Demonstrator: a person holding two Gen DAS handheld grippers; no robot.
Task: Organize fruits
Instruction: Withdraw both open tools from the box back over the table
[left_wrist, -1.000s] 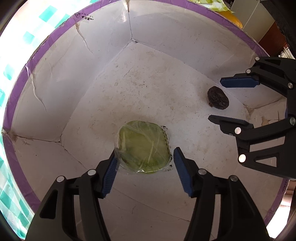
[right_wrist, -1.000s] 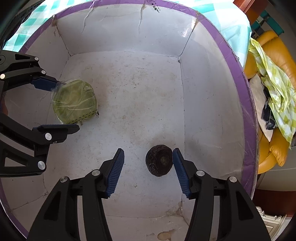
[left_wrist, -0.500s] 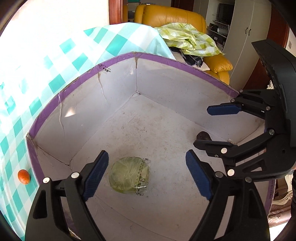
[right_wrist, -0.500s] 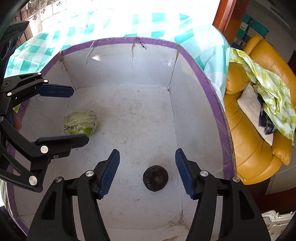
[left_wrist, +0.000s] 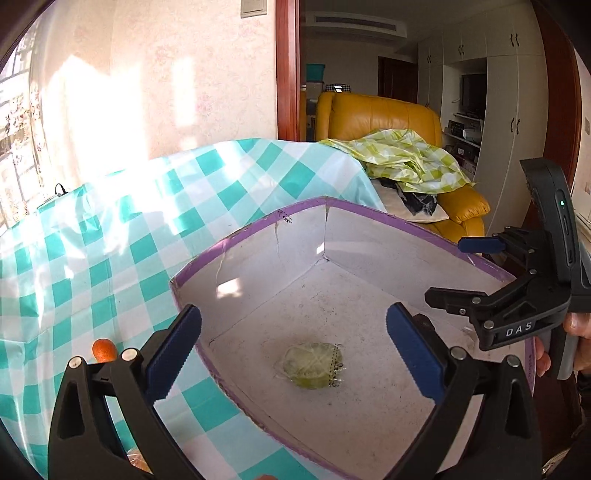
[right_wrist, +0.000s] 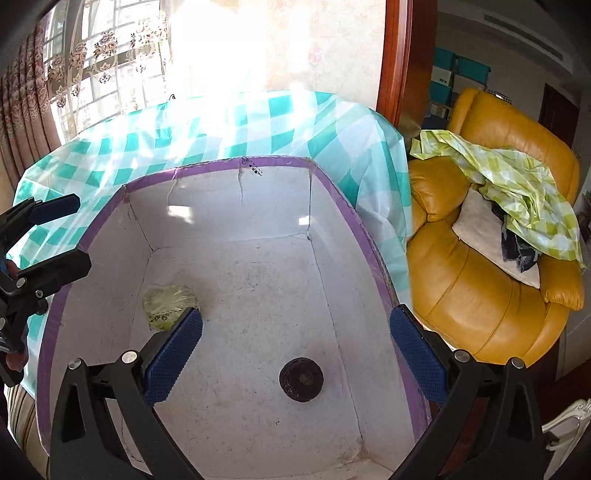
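Note:
A white box with a purple rim (left_wrist: 258, 225) (right_wrist: 273, 160) stands on the checked table. On its floor lie a green fruit wrapped in clear plastic (left_wrist: 312, 364) (right_wrist: 168, 301) and a dark wrinkled round fruit (right_wrist: 301, 378). My left gripper (left_wrist: 293, 349) is open and empty, raised above the box's left part. My right gripper (right_wrist: 295, 349) is open and empty, raised above the dark fruit; it also shows in the left wrist view (left_wrist: 469, 269). The left gripper shows at the left edge of the right wrist view (right_wrist: 55, 230).
A small orange fruit (left_wrist: 103, 349) lies on the teal checked tablecloth (left_wrist: 92, 258) left of the box. A yellow leather armchair (right_wrist: 480, 277) with a green checked cloth (right_wrist: 517, 184) stands right of the table. A wall and window are behind.
Both grippers have risen up and back out of the box and opened wider. The green fruit and the dark fruit stay on the box floor.

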